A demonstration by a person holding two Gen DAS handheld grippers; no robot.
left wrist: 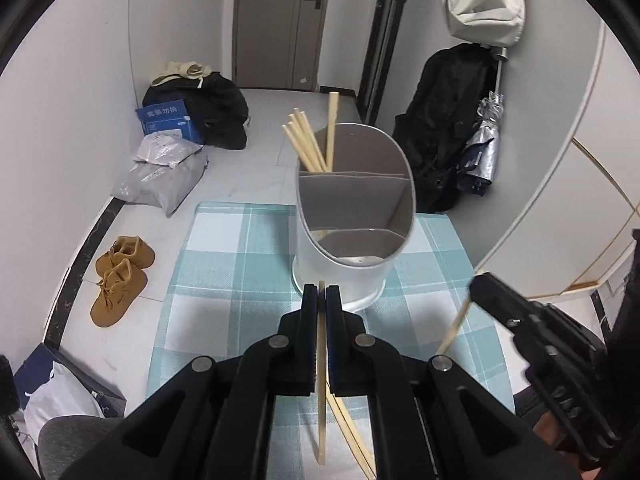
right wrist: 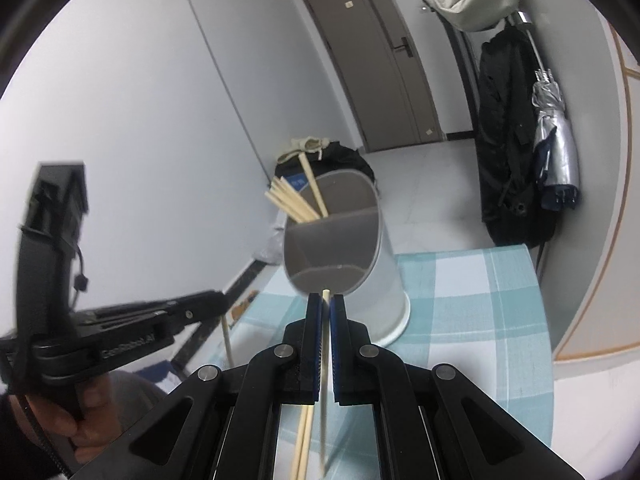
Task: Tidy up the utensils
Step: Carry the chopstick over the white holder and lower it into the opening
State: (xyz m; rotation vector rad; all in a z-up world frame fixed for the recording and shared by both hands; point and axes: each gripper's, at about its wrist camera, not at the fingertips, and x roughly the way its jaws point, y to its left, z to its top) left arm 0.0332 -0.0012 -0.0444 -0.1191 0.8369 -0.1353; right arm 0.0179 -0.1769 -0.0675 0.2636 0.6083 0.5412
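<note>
A white oval utensil holder with grey dividers stands on the checked tablecloth; several chopsticks stand in its far compartment. My left gripper is shut on a chopstick held upright in front of the holder. My right gripper is shut on another chopstick, close to the holder. Two loose chopsticks lie on the table beneath. The right gripper shows at the right of the left wrist view, the left one at the left of the right wrist view.
The table ends just behind the holder. On the floor lie brown shoes, grey parcels and a black bag. A black coat and an umbrella hang at the right. A door is at the back.
</note>
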